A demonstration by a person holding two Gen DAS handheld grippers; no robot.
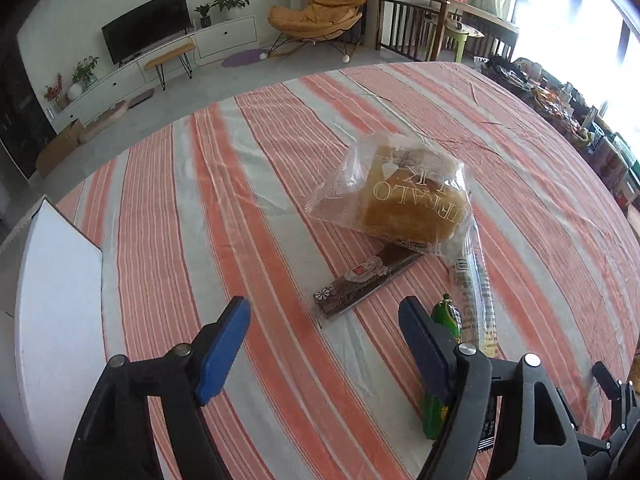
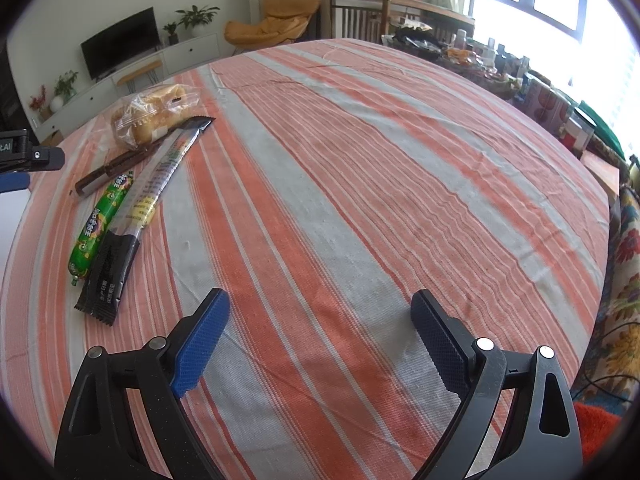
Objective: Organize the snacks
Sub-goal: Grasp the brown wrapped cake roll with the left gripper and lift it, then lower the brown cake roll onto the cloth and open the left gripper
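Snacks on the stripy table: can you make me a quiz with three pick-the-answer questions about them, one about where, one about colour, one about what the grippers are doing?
1. Where does the bagged bread sit?
A. On one end of the brown bar
B. Alone at the far table edge
C. Inside a bowl

2. What colour is the sausage wrapper beside the long clear packet?
A. Blue
B. Green
C. White

3. What is the right gripper doing?
A. Squeezing the bread
B. Holding the black packet
C. Open over bare cloth, holding nothing

Answers:
1. A, since the left wrist view shows the bread bag overlapping the top end of the brown bar.
2. B, since the wrapper is bright green in the right wrist view.
3. C, since only the striped tablecloth shows between its spread fingers.
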